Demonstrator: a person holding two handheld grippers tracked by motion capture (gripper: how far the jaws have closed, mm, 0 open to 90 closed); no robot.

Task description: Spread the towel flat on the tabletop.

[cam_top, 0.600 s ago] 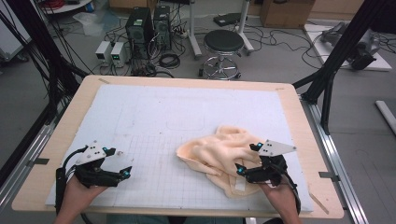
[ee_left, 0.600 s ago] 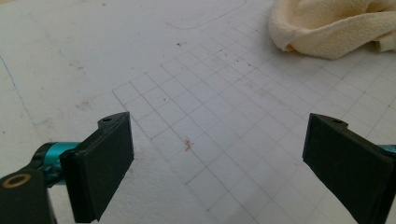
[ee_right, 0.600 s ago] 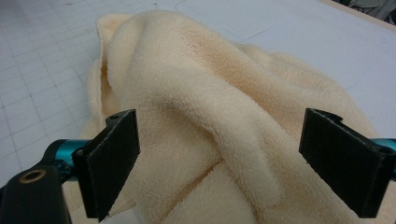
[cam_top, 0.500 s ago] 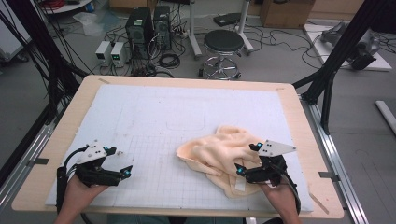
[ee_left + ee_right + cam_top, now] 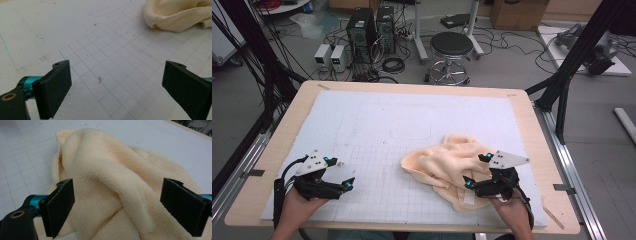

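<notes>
Crumpled towel (image 5: pixel 451 165) on mat (image 5: pixel 377 120), near-right; right gripper (image 5: pixel 117 205) over its near edge, jaws wide, nothing pinched yet; left gripper (image 5: pixel 116 82) near-left, well apart from towel, jaws wide, empty. Prob. pre-grasp step; next: lower right, pinch a fold; bring left across to towel's left edge.

The crumpled cream terry towel (image 5: pixel 452 167) lies on the white gridded foam mat (image 5: pixel 377 125), right of centre, near the front edge; the mat covers the wooden table (image 5: pixel 532 120).
</notes>
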